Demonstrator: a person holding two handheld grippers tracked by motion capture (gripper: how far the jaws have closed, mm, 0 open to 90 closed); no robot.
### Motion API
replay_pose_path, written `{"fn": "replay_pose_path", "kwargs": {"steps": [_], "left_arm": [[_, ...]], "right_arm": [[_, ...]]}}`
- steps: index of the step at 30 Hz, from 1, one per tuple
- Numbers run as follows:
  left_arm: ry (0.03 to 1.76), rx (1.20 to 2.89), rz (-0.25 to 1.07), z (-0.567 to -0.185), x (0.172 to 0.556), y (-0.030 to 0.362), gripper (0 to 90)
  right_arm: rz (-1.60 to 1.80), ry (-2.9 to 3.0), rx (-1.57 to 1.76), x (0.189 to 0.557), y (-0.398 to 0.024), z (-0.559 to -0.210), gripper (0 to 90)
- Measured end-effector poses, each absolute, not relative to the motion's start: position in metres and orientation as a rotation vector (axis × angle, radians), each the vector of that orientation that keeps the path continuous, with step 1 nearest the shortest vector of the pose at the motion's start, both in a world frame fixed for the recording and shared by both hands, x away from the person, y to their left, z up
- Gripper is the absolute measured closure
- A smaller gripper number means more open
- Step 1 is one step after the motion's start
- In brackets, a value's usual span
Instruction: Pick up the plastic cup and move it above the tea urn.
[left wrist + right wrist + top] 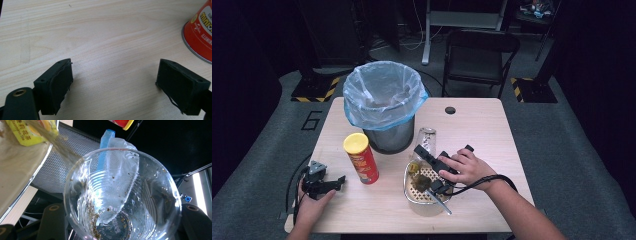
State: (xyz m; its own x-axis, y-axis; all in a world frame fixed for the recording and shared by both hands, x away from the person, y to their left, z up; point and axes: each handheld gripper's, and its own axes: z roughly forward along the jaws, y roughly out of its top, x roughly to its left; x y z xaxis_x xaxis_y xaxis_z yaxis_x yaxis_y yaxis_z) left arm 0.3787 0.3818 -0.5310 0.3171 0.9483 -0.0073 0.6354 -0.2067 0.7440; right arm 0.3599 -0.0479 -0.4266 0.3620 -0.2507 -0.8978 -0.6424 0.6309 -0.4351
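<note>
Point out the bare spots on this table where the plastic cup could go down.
Bare wood lies along the light wooden table's right side, beyond the round metal strainer, and in front of the red crisp can. It is crowded around the lined mesh bin, clear plastic cup and strainer.

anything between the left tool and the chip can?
Nothing: bare tabletop between the left tool and the chip can, seen in the high view.

clear plastic cup [122, 195] tipped over strainer [412, 192].

Grey floor [562, 135], folding chair [479, 55], dark room
</note>
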Motion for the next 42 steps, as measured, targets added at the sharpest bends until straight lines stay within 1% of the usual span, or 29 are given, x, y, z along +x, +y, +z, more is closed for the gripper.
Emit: {"fn": "replay_pose_path", "kwargs": {"steps": [9,11,18,27,29,42], "left_arm": [[1.397,1.934,0.615,-0.531,0.3787,0.3819,13.2],[1.398,1.933,0.615,-0.531,0.3787,0.3818,13.2],[1.398,1.931,0.611,-0.5311,0.3787,0.3817,13.2],[1.398,1.932,0.614,-0.531,0.3786,0.3817,13.1],[1.397,1.934,0.615,-0.531,0.3787,0.3818,13.2],[1.4,1.929,0.609,-0.5312,0.3789,0.3814,13.2]], "right_arm": [[0.31,1.203,-0.921,0.3584,-0.0486,-0.421,36.8],[0.335,1.237,-0.884,0.3586,-0.0506,-0.4228,36.7],[0.315,1.209,-0.941,0.3555,-0.0486,-0.4188,36.3],[0.293,1.207,-0.951,0.3544,-0.0512,-0.4191,36.3],[0.331,1.232,-0.89,0.3541,-0.0524,-0.4239,36.2],[0.319,1.218,-0.918,0.3521,-0.0548,-0.4235,35.9]]}}
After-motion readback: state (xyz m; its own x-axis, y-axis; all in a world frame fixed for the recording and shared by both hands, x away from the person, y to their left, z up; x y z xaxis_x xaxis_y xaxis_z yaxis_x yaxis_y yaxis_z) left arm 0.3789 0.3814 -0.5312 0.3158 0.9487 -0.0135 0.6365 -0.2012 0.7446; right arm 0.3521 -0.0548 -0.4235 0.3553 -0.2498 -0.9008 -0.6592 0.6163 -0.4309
